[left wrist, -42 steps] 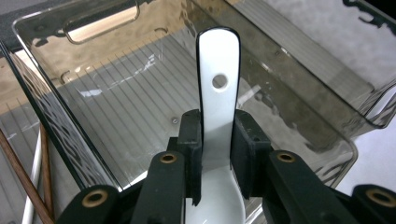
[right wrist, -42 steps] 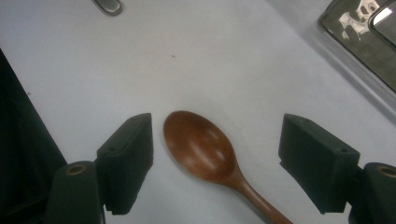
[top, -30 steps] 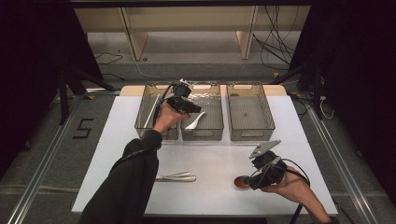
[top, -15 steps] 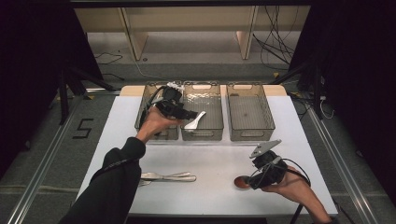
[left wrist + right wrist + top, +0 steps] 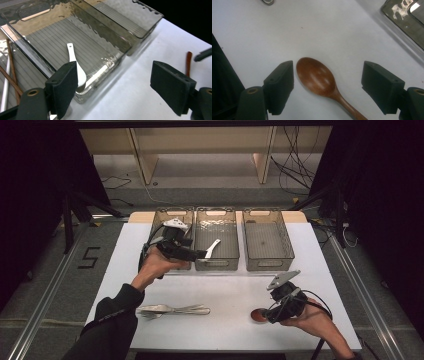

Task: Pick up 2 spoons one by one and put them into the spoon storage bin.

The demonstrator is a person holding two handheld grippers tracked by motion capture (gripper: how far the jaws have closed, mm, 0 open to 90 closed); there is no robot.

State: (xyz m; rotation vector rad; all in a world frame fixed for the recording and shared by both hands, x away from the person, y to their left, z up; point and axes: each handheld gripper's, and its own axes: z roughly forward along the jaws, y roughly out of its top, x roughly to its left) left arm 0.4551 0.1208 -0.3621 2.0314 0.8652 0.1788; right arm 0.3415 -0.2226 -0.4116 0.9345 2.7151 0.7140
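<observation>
Left gripper hangs over the near edge of the left bin, pointing at the middle bin. Its jaws have just been opening and now stand wide, nothing between them. White spoon lies in the middle bin, bowl at the near wall, handle pointing away; in the left gripper view it sits just past the left jaw, not touched. Chopsticks lie in the left bin.

Right gripper is low at the desk near its front right. Jaws wide, straddling the bowl of the wooden spoon flat on the desk; pads not pressing it. Metal cutlery lies on the desk front left.
</observation>
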